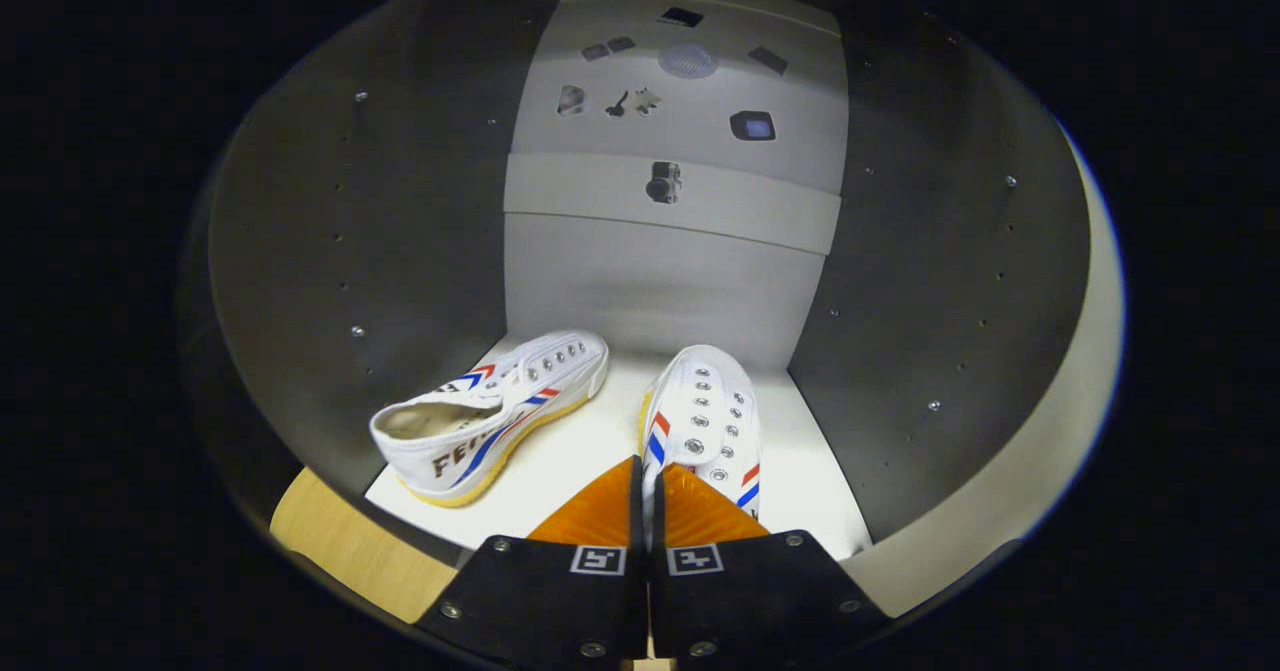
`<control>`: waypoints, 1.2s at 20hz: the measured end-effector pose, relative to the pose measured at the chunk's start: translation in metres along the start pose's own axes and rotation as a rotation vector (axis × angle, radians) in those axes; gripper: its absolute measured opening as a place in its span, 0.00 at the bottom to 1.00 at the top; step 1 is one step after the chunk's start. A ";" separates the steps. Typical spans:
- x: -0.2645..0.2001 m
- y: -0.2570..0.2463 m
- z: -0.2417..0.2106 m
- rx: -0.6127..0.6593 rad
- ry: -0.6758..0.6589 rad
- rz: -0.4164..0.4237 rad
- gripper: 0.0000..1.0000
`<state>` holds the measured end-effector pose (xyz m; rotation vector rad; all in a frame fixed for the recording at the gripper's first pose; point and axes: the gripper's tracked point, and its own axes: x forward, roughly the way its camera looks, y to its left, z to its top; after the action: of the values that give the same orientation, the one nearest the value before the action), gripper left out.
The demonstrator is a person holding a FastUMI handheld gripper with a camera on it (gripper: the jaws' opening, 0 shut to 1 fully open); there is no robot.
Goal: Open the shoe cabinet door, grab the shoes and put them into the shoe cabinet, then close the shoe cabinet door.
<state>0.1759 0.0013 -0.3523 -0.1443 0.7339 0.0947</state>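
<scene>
Inside the shoe cabinet [330, 281], the tongs [650, 496] are closed almost to nothing, pinching the heel edge of the right shoe [702, 421], which rests on the pale cabinet shelf [580, 451] pointing toward the back panel. Well to its left lies the left shoe [485, 416], tipped on its side near the left wall. Open shelf remains between the two shoes and beside the right wall [930, 281].
</scene>
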 end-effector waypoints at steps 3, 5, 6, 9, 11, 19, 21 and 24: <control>0.022 0.004 0.002 0.020 0.001 -0.003 0.01; 0.027 0.009 0.000 -0.001 0.010 -0.010 0.02; 0.027 0.007 -0.002 -0.018 0.017 -0.029 0.04; 0.007 0.008 -0.003 -0.050 0.004 -0.036 0.21; -0.023 0.014 0.000 -0.049 -0.041 -0.014 0.35; -0.181 0.020 -0.028 0.062 -0.225 0.092 0.69; -0.221 0.014 -0.039 0.062 -0.270 0.087 0.77; -0.285 0.009 -0.062 0.096 -0.308 0.115 0.84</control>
<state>-0.0768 -0.0101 -0.2063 0.0054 0.4374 0.1871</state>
